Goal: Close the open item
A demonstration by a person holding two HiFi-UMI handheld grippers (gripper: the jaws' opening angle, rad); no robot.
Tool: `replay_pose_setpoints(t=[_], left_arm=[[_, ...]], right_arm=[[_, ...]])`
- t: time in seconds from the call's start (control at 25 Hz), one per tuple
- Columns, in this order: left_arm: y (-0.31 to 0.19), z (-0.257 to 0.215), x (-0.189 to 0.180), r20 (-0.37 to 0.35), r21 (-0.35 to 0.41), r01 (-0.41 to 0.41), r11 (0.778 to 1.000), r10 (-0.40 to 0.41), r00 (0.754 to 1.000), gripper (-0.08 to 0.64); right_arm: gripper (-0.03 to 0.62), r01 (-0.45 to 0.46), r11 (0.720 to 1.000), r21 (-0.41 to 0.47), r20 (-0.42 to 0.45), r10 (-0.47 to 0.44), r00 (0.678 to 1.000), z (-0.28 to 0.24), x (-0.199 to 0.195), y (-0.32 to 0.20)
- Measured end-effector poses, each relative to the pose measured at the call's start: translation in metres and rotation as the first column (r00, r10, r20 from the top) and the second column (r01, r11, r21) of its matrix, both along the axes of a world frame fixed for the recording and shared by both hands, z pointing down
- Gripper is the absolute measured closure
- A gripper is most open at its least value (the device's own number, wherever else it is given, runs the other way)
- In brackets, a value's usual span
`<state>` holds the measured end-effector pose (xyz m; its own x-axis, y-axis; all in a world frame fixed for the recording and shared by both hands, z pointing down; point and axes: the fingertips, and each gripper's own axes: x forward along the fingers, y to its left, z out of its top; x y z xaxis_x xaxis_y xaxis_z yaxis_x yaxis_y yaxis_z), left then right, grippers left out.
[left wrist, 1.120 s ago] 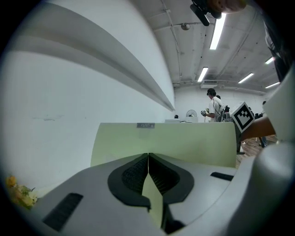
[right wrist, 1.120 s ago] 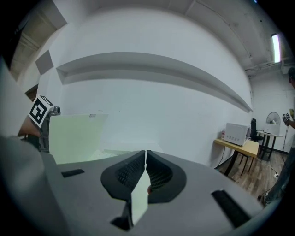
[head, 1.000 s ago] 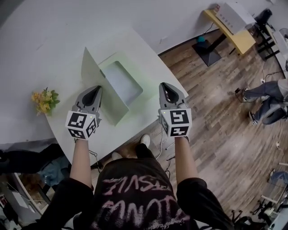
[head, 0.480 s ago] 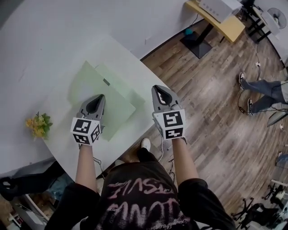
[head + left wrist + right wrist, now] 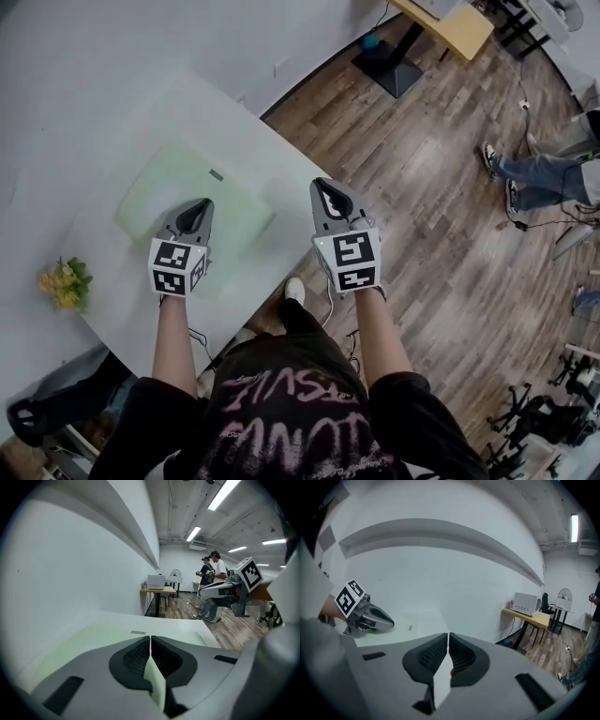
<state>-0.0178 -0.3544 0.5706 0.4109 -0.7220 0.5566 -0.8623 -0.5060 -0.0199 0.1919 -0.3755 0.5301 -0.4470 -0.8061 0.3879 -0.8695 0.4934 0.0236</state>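
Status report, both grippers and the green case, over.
Both shut, empty: left gripper over green case near edge, right gripper by table edge. Case flat, closed. Flowers well aside.

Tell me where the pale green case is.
Head view, left side: the pale green case lies flat on the white table, with the left gripper over its near edge.

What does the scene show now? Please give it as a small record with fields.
item: pale green case, lid down, flat on the white table
left gripper: fingers together, holding nothing, above the case's near part; contact unclear
right gripper: fingers together, holding nothing, near the table's right edge, off the case
other: yellow flowers at the table's left
task state: item looks closed
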Motion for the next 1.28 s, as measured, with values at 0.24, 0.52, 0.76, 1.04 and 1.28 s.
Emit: replay_pose_setpoints(t=[0.24,0.52,0.76,1.04,1.28], left_arm=[[-0.005,0.025,0.011,0.113,-0.058,-0.018,0.998,0.024,0.993,0.545],[-0.004,0.039,0.017,0.173,-0.116,-0.035,0.993,0.055,0.983,0.545],[-0.004,0.041,0.018,0.174,-0.144,-0.033,0.989,0.058,0.983,0.546],[-0.004,0.031,0.019,0.143,-0.181,-0.036,0.983,0.063,0.988,0.546],[0.007,0.002,-0.003,0.119,-0.068,0.040,0.997,-0.031,0.992,0.546]], right_arm=[[0.566,-0.026,0.999,-0.043,0.024,0.027,0.999,0.013,0.017,0.002],[0.566,-0.035,0.998,-0.053,0.017,0.036,0.999,0.022,0.028,0.004],[0.565,-0.027,0.998,-0.050,0.000,0.027,1.000,0.026,0.032,0.006],[0.566,-0.046,0.997,-0.058,0.056,0.049,0.997,0.019,0.037,0.010],[0.566,0.019,0.999,-0.038,0.031,-0.018,0.999,0.012,0.012,0.017]])
